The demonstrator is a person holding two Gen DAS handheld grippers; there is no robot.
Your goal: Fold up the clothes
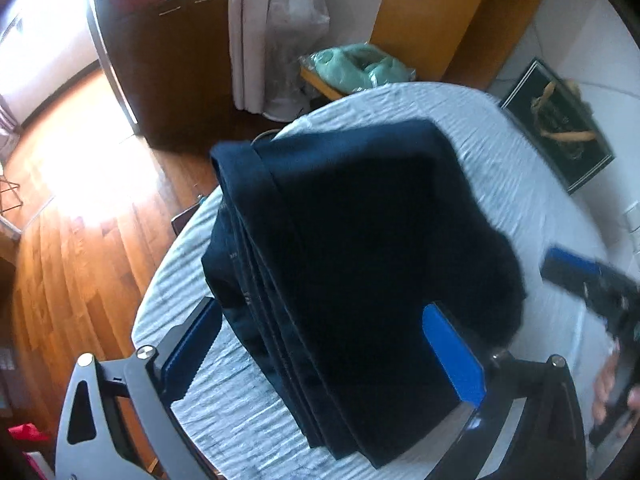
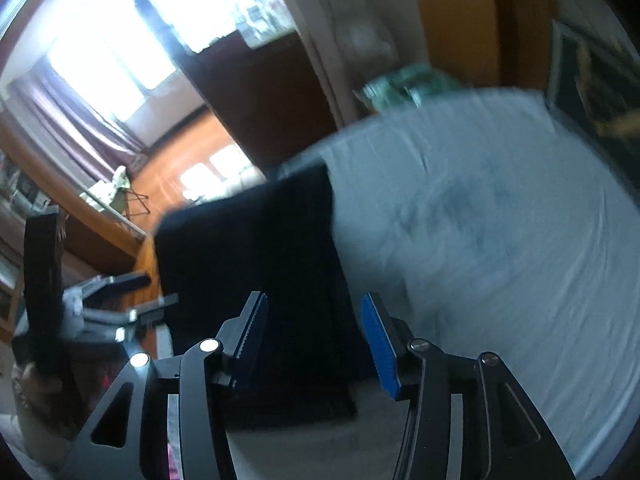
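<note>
**A:** Left gripper (image 1: 324, 356) spread wide, nothing pinched — just hovering over the near end of the folded dark garment (image 1: 352, 264). Right gripper (image 2: 316, 344) also apart and empty, hanging above the same garment's near edge in its own view. Also visible at the right edge of the left view, off to the side of the cloth and not touching it.

**B:** So which step, then?

**A:** Looks like the folding itself is about done. Probably between a last fold and a tidy-up, or a release after laying it down. Can't say for sure from blurry frames.

**B:** Next move?

**A:** Guessing either a press to flatten the stack, or a pinch on the layered edge to square it up. Would need both sets of fingers closing on all the layers at once — grabbing only the top one would peel the fold open.

**B:** And the garment?

**A:** Navy, nearly black. Sitting on the white crinkled bed cover (image 1: 500, 168), toward the side nearest the wood floor (image 1: 80, 240). Roughly rectangular, smooth flat top. Several stacked edges showing along its left side, with a band like a hem or waistband at the far corner. Hard to call the type — trousers, maybe.
</note>
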